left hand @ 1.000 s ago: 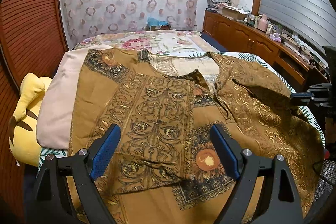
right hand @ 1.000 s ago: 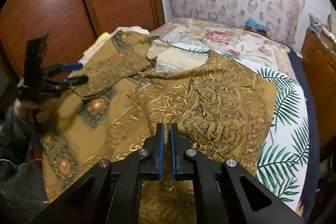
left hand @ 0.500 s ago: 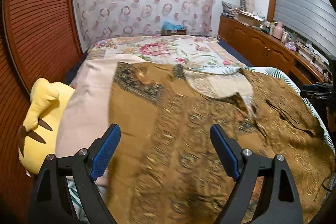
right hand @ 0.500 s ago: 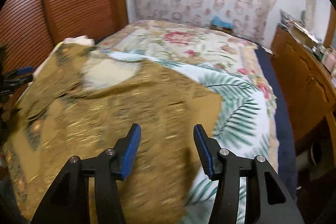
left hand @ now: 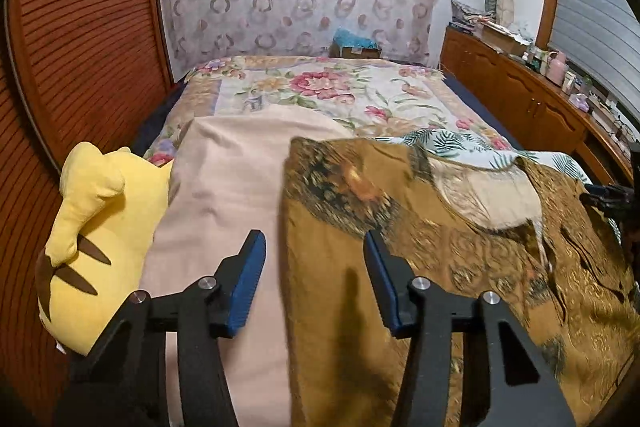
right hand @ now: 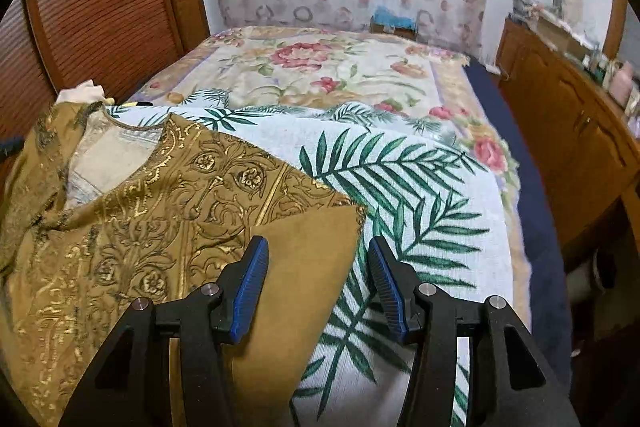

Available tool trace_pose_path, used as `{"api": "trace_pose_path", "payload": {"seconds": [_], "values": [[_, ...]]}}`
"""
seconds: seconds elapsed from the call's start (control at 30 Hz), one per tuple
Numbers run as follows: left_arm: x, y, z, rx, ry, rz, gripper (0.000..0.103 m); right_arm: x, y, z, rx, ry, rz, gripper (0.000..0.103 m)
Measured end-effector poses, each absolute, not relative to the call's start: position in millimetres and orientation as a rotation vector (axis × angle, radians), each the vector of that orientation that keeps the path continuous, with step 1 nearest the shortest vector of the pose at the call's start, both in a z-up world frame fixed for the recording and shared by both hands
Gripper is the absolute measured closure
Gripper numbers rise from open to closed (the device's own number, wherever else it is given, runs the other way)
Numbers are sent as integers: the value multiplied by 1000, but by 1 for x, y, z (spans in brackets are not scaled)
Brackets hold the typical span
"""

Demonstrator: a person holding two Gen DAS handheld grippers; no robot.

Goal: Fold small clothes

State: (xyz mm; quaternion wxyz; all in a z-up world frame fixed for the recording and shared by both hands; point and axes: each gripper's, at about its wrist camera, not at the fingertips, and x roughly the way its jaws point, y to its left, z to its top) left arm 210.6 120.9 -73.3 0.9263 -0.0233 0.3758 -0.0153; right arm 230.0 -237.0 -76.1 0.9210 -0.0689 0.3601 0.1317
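Observation:
A brown garment with gold print (left hand: pixel 460 267) lies spread on the bed; it also shows in the right wrist view (right hand: pixel 140 227), its pale inner lining at the neck facing up. My left gripper (left hand: pixel 314 279) is open and empty above the garment's left edge, one finger over the pink cloth. My right gripper (right hand: pixel 318 279) is open and empty above the garment's right edge, which runs between its fingers. The right gripper's tip shows at the left wrist view's right border (left hand: pixel 612 195).
A pink cloth (left hand: pixel 228 187) and a yellow plush toy (left hand: pixel 96 227) lie left of the garment. A palm-leaf cloth (right hand: pixel 420 207) and a floral bedspread (right hand: pixel 320 67) cover the bed. A wooden cabinet (right hand: pixel 580 131) stands on the right, a wooden louvred door (left hand: pixel 80 47) on the left.
Both grippers moved outward to the garment's side edges. The right gripper went from shut to open. The left gripper stayed open and its jaws narrowed.

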Motion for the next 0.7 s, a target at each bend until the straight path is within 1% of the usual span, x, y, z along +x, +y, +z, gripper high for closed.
{"api": "trace_pose_path", "payload": {"seconds": [0.1, 0.13, 0.23, 0.4, 0.47, 0.5, 0.53, 0.57, 0.6, 0.63, 0.67, 0.7], "values": [[227, 125, -74, -48, 783, -30, 53, 232, -235, -76, -133, 741, 275, 48], [232, 126, -74, -49, 787, -33, 56, 232, -235, -76, -130, 743, 278, 47], [245, 129, -78, -54, 804, -46, 63, 234, -242, -76, -133, 742, 281, 47], [256, 131, -85, -76, 832, -68, 64, 234, -244, -76, -133, 742, 289, 47], [257, 130, -85, -77, 832, -78, 64, 236, -244, -76, -142, 740, 304, 49], [258, 130, -85, -77, 831, -83, 66, 237, -244, -76, -145, 740, 307, 51], [259, 129, -84, -79, 830, -94, 73, 238, -243, -76, -147, 739, 314, 56], [258, 128, -84, -83, 830, -107, 76, 238, -243, -75, -145, 737, 321, 59], [258, 127, -83, -84, 829, -115, 79, 239, -243, -75, -143, 736, 324, 64], [258, 126, -83, -77, 832, -109, 80, 239, -244, -75, -141, 737, 323, 69], [259, 125, -83, -69, 845, -100, 81, 239, -247, -75, -133, 738, 327, 76], [260, 124, -83, -65, 854, -99, 85, 239, -247, -74, -123, 739, 336, 87]]}}
